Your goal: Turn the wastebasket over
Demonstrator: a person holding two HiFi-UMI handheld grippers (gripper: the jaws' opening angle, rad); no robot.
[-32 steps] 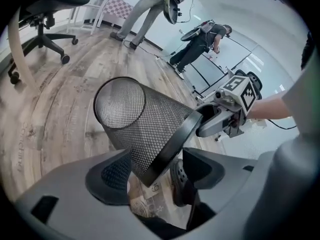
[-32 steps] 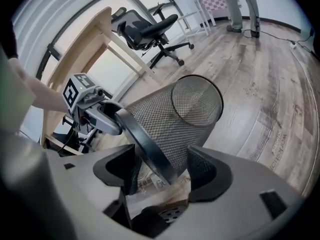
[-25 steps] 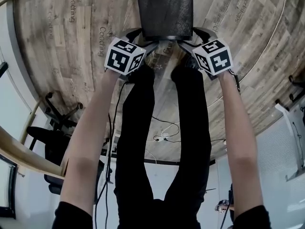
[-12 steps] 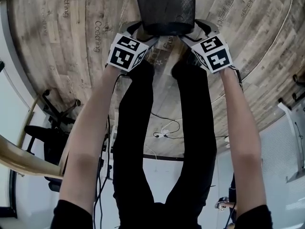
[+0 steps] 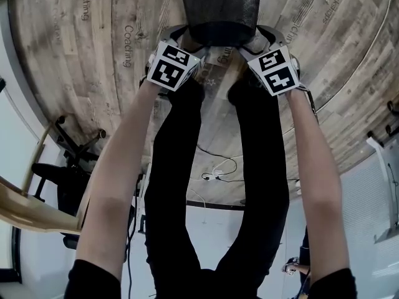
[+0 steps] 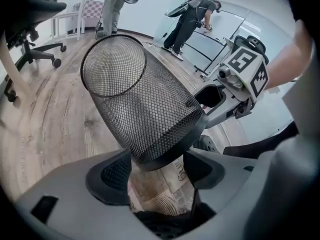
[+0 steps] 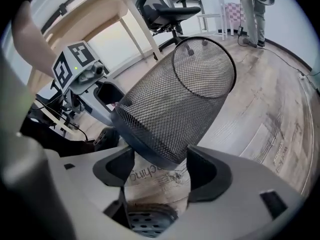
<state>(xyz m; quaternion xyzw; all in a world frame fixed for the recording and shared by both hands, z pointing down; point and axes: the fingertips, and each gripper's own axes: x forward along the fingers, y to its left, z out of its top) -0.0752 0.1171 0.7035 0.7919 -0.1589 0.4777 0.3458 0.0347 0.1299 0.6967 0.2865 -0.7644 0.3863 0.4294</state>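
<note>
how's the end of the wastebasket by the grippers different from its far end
The near end of the wastebasket carries a thick, solid dark band; the far end is edged only by a thin wire ring. The near end sits between the jaws of the left gripper and the right gripper; the far end is free, with nothing touching it. Both ends are round and join the same black mesh wall.

A wood-plank floor with printed lettering fills the upper frame. On it stand the person's feet at top centre, an office chair at left, and loose cables at centre.
</note>
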